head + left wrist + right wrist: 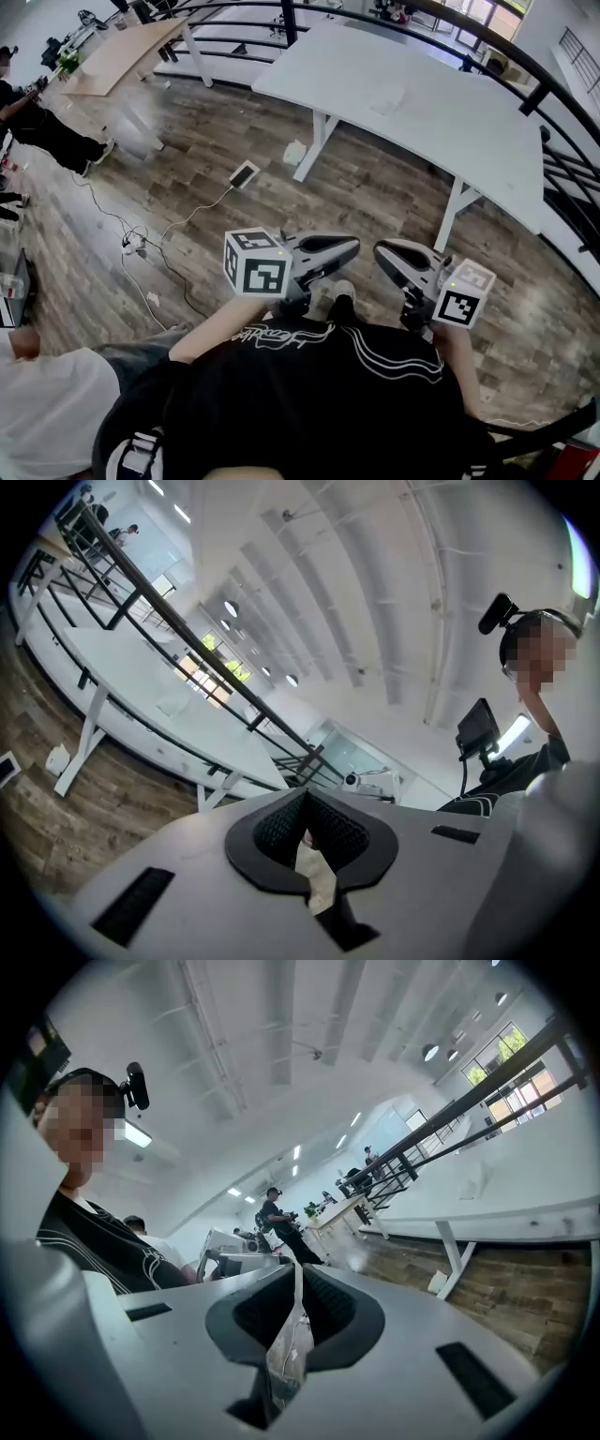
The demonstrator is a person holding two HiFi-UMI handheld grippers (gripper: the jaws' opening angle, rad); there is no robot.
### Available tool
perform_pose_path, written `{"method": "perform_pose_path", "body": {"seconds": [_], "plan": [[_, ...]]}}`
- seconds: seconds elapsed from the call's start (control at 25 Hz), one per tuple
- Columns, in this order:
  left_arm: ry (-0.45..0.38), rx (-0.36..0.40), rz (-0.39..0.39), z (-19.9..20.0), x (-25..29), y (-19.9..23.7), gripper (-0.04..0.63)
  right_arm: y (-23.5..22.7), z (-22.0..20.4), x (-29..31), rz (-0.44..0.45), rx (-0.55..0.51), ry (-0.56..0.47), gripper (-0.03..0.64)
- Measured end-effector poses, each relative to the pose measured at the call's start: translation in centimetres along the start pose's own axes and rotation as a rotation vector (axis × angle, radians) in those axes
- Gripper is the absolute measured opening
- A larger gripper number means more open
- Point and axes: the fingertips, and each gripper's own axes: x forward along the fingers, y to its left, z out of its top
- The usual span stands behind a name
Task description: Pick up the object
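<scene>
Left gripper (349, 247) and right gripper (382, 251) are both clenched on nothing at my chest; the object is unidentifiable, perhaps on the white table (450, 122), so I should part the jaws before approaching.

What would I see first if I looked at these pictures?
First, the left gripper and the right gripper, low in the middle of the head view: both grey, both shut with nothing in them, tips close together above the person's black shirt. Beyond them, a long white table stands on the wooden floor beside a curved black railing.
</scene>
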Motion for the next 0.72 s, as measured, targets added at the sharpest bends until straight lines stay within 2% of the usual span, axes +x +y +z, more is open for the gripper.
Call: {"method": "perform_pose_path", "body": {"seconds": [0.16,0.36,0.48,0.72], "plan": [[-0.012,-0.004,0.011,5.4,5.8,4.6,0.008,-7.5,5.0,-0.2,0.002,0.010,0.006,0.029],[-0.005,0.019,0.009,10.9,12.3,8.0,0.008,-14.8,11.2,-1.5,-0.002,-0.013,-0.012,0.029],[0.012,0.025,0.014,12.6,15.0,9.4,0.008,-17.4,13.5,-2.3,0.002,-0.014,-0.030,0.029],[0.031,0.023,0.021,13.7,17.5,10.7,0.008,-20.3,14.7,-3.6,-0.004,0.007,-0.056,0.029]]}}
